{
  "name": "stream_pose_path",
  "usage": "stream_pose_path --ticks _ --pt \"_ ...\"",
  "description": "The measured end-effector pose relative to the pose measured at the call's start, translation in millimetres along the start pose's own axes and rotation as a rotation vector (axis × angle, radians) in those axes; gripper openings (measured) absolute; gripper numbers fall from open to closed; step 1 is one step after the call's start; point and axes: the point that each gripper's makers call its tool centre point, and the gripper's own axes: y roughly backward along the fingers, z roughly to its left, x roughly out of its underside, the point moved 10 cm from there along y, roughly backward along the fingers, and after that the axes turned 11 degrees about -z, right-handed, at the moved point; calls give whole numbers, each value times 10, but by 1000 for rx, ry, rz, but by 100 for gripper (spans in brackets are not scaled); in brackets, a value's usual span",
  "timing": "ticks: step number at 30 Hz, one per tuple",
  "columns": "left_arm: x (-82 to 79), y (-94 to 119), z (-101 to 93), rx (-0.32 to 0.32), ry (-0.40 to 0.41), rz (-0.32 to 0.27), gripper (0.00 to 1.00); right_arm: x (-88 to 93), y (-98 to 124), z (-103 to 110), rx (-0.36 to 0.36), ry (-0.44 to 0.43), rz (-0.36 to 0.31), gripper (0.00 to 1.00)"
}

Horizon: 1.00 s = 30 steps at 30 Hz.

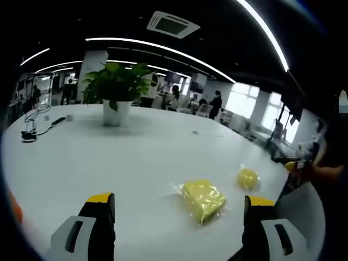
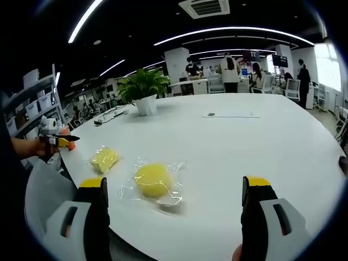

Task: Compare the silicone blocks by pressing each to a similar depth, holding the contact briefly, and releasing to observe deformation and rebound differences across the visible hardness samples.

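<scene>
Silicone samples are lying bagged on the white desk (image 1: pixel 136 157), two of them, both yellow. In the left gripper view the squarish block (image 1: pixel 203 199) is sitting lower right of centre, with the rounder block (image 1: pixel 248 178) just beyond it toward the right edge of the desk. In the right gripper view the order is flipping: rounder block (image 2: pixel 153 180) is lying lower centre, squarish block (image 2: pixel 104 159) to its left, nearer the desk's edge.

Left gripper (image 1: pixel 179 209) is hanging wide, jaws well apart, nothing between them; squarish block is lying ahead of it, closer to the right jaw. Right gripper (image 2: pixel 176 193) is likewise spread wide and carrying nothing, rounder block ahead and nearer the left jaw. Neither is touching a sample, so pressing is not yet starting by my reading.

Potted plant (image 1: pixel 115 89) is standing far back on the desk, upper left; cables (image 1: pixel 35 125) are trailing at the left edge. People are standing in the background.

Risks as I am judging them: loose plastic wrap is likely sliding on the smooth desk, so an off-centre press may be skidding a block rather than compressing it. Crinkled film may also be masking the rebound. Both samples are lying near the desk edge and could get pushed off
</scene>
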Motion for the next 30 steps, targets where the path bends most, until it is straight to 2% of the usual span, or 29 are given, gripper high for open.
stream_pose_path --ticks 8,10,11,16,18,20,24,30 --pt "-32 -78 15 -21 32 -10 100 22 -23 40 -12 3 8 96" --pt "-13 -123 46 -42 73 -19 100 27 -26 63 -21 1 7 96" --pt "6 -150 63 -47 106 -4 100 30 -26 79 -23 4 11 96" --pt "4 -264 91 -28 125 0 99 37 -18 103 -30 7 16 96" --pt "1 -318 109 -16 128 4 95 44 -8 110 -33 8 20 96" --pt "32 -383 139 -24 145 52 91 60 1 109 -37 9 27 96" --pt "111 -539 223 -19 257 87 87 79 20 114 -36 4 31 96" --pt "208 -791 307 17 318 138 76 90 35 135 -41 8 35 96"
